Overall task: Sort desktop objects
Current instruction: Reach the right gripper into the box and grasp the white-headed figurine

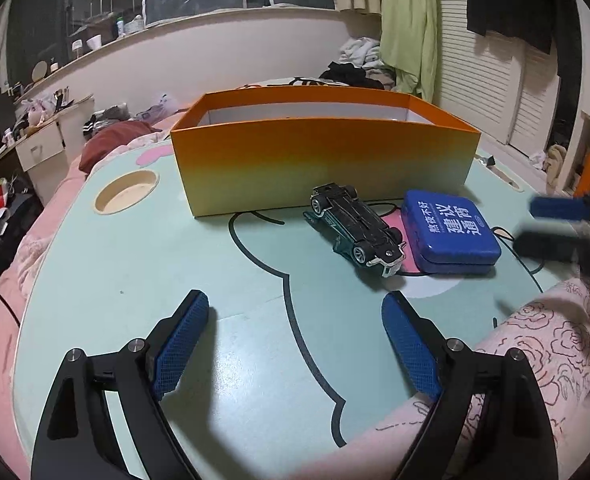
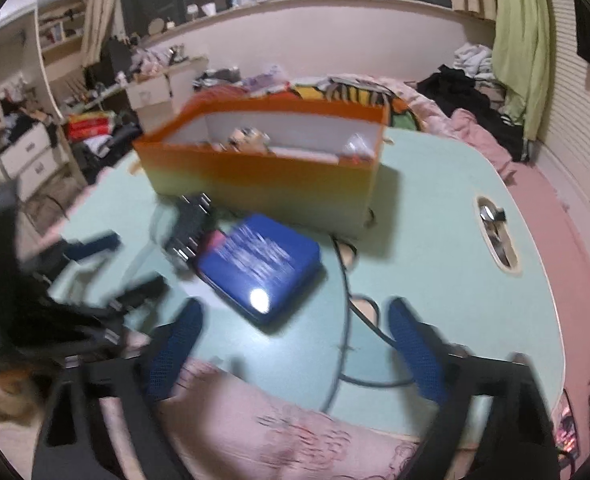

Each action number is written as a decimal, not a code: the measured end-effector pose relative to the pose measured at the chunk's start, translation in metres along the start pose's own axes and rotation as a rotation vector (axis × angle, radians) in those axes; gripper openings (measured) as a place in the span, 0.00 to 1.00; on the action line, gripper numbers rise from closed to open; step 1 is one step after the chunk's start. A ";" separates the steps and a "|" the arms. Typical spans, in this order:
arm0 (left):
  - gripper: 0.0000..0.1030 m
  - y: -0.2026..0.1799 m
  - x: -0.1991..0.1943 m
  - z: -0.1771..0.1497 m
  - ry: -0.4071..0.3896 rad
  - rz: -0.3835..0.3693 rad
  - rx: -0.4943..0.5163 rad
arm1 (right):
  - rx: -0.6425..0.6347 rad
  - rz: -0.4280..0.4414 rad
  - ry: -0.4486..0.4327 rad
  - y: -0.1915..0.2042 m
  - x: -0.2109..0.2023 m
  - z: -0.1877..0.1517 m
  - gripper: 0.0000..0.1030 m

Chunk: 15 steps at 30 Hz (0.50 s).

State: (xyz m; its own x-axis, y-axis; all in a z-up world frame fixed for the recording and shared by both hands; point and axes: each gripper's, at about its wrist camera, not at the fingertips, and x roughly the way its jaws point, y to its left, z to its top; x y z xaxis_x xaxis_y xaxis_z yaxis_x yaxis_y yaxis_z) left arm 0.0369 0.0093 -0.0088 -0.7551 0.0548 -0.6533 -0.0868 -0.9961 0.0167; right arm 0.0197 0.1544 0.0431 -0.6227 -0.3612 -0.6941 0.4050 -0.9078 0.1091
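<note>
Step in hand, as judged: picking up one of the two loose items for the orange box (image 1: pixel 323 160). To do it well, the left claw (image 1: pixel 295 316) should advance low over the worktop (image 1: pixel 135 264), straddle the toy car (image 1: pixel 357 230) across its narrow width, and close only once both pads flank the body; the car lies upside down, so it may rock.

Positions, relative to the box: the left claw is well in front of it, spread, nothing between its pads. The toy car lies just in front of the box's near wall, ahead and right of that claw. The blue tin (image 1: pixel 451 230) sits just beside the car, to its right. The right claw (image 2: pixel 295 320) is spread and empty, the tin just ahead of it.
</note>
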 end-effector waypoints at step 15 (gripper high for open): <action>0.86 0.001 0.001 -0.001 -0.008 -0.005 0.005 | 0.309 0.160 0.295 0.000 0.150 0.175 0.63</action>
State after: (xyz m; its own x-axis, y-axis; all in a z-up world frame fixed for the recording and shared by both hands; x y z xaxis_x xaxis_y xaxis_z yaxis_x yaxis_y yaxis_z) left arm 0.0366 0.0084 -0.0104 -0.7596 0.0607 -0.6475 -0.0939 -0.9954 0.0168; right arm -0.1904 0.0633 0.0635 -0.3335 -0.4663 -0.8194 0.2337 -0.8829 0.4073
